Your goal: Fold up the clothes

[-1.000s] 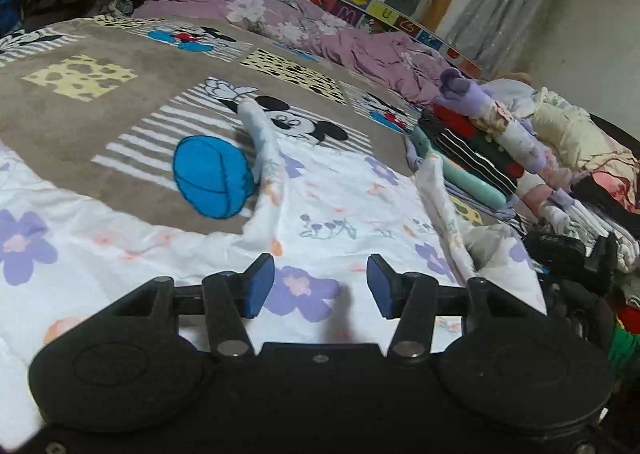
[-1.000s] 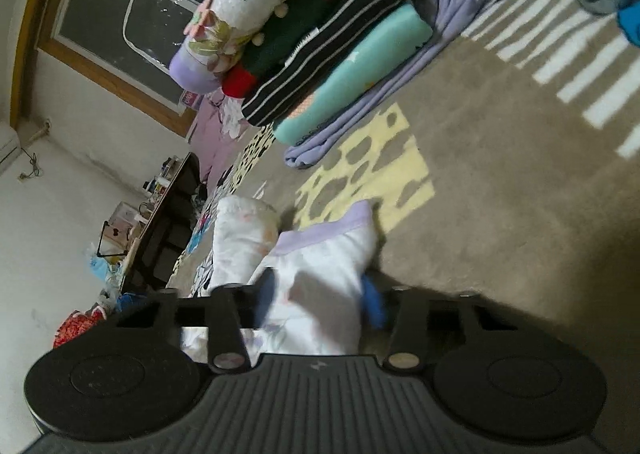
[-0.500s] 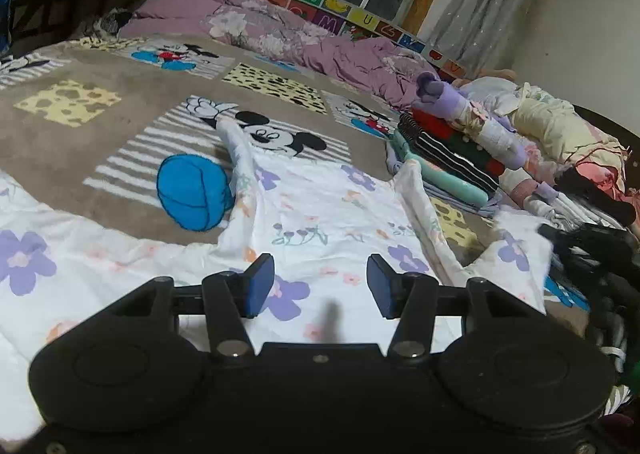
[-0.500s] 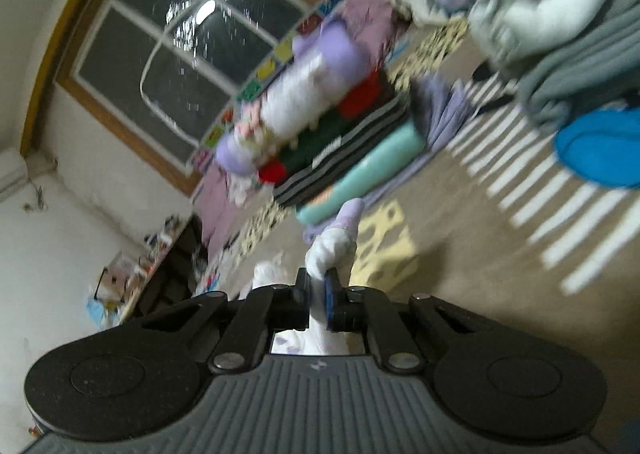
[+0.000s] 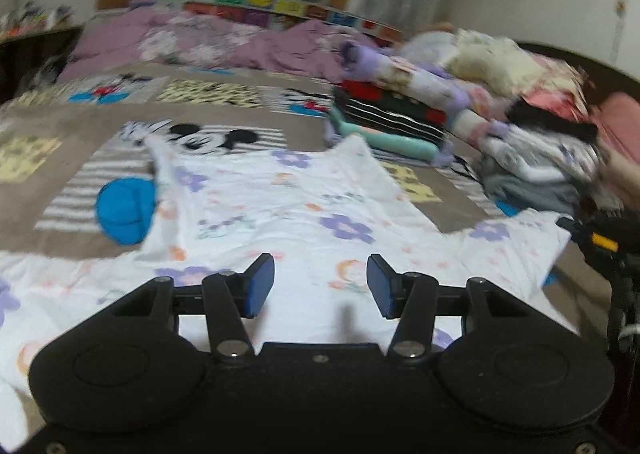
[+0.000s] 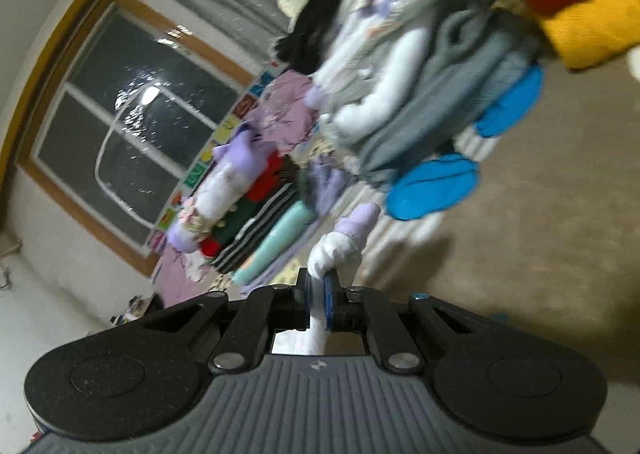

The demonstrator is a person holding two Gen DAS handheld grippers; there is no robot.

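A white garment with purple flowers (image 5: 280, 210) lies spread on the brown Mickey Mouse blanket (image 5: 72, 122). My left gripper (image 5: 320, 286) is open and empty just above its near part. My right gripper (image 6: 316, 300) is shut on the garment's sleeve, whose purple cuff (image 6: 356, 224) sticks out past the pads. In the left wrist view the right gripper (image 5: 600, 242) shows at the far right, holding the sleeve (image 5: 512, 246) stretched out sideways.
A stack of folded clothes (image 5: 396, 114) lies beyond the garment, also in the right wrist view (image 6: 256, 214). A heap of unfolded clothes (image 5: 532, 158) sits at the right. Purple bedding (image 5: 224, 46) lies under the window.
My right gripper closed on the sleeve cuff and pulled it out to the right, flattening the garment. The left gripper stayed open and lifted slightly.
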